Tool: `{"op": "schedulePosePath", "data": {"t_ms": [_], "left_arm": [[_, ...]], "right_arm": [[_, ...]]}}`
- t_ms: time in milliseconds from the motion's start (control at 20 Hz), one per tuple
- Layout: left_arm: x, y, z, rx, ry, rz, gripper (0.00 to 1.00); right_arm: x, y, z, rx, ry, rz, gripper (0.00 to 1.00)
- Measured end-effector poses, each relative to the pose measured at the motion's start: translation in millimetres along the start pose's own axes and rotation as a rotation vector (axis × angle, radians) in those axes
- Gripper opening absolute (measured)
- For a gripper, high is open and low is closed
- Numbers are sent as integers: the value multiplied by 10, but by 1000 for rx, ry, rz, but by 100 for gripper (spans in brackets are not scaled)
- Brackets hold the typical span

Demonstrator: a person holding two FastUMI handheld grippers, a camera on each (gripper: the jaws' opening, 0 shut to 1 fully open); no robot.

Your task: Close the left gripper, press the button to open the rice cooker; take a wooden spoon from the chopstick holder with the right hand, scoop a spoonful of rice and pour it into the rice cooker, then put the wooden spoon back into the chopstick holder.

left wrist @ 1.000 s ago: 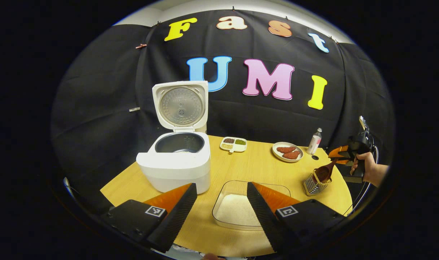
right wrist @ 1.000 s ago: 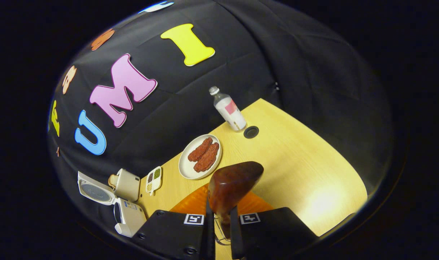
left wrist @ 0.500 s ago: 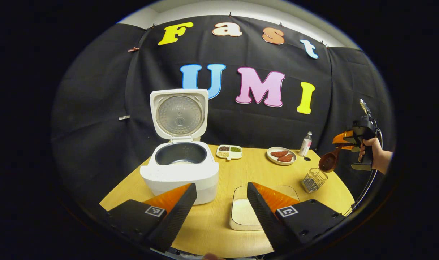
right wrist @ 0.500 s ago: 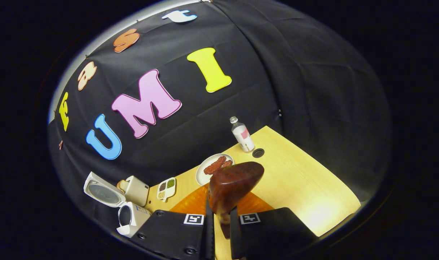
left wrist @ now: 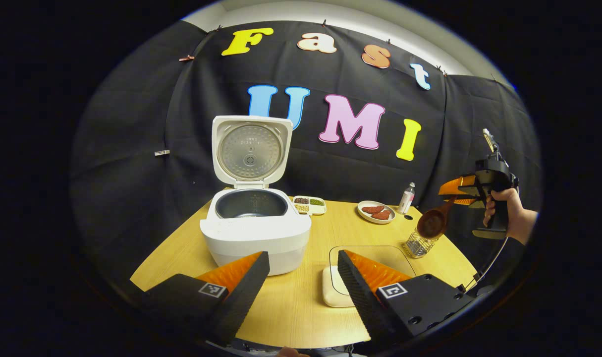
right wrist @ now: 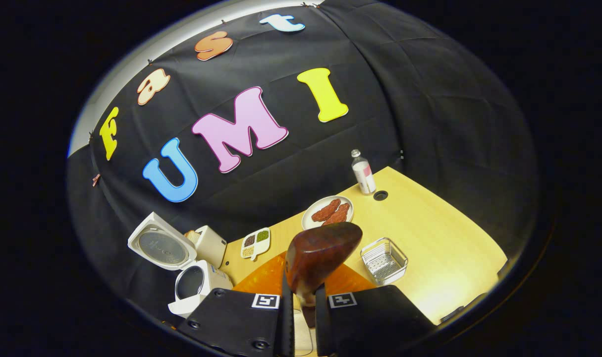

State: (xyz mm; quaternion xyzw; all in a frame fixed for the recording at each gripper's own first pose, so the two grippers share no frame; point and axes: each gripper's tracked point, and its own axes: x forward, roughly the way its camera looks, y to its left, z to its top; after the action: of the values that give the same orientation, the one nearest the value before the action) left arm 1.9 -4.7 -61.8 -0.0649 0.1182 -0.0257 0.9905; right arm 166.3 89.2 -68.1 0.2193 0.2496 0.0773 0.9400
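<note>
Right tool (right wrist: 301, 307) around glossy wooden spoon (right wrist: 320, 250)

rice cooker: white square-bodied plastic cooker (left wrist: 255, 237), dark grey inner pot, silver dotted lid plate
spoon: glossy reddish-brown wooden spoon (right wrist: 319, 255)
holder: silver wire-mesh chopstick holder (right wrist: 384, 260)
table: pale yellow wood-grain table (left wrist: 301, 302) (plain)
</note>
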Motion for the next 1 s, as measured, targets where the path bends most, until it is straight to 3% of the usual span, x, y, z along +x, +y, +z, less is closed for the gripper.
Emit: {"op": "schedulePosePath", "data": {"t_ms": [250, 500, 750, 1000], "left_arm": [[-70, 196, -108, -20, 13, 1, 96], [-132, 343, -355, -40, 67, 10, 96], [-181, 435, -460, -46, 93, 11, 96], [-250, 568, -580, -75, 103, 41, 96]], "right_arm": [[44, 346, -568, 2, 82, 47, 21], [181, 528, -1160, -118, 147, 59, 21], [332, 501, -1638, -224, 185, 28, 22], [484, 377, -1760, -346, 133, -43, 22]]}}
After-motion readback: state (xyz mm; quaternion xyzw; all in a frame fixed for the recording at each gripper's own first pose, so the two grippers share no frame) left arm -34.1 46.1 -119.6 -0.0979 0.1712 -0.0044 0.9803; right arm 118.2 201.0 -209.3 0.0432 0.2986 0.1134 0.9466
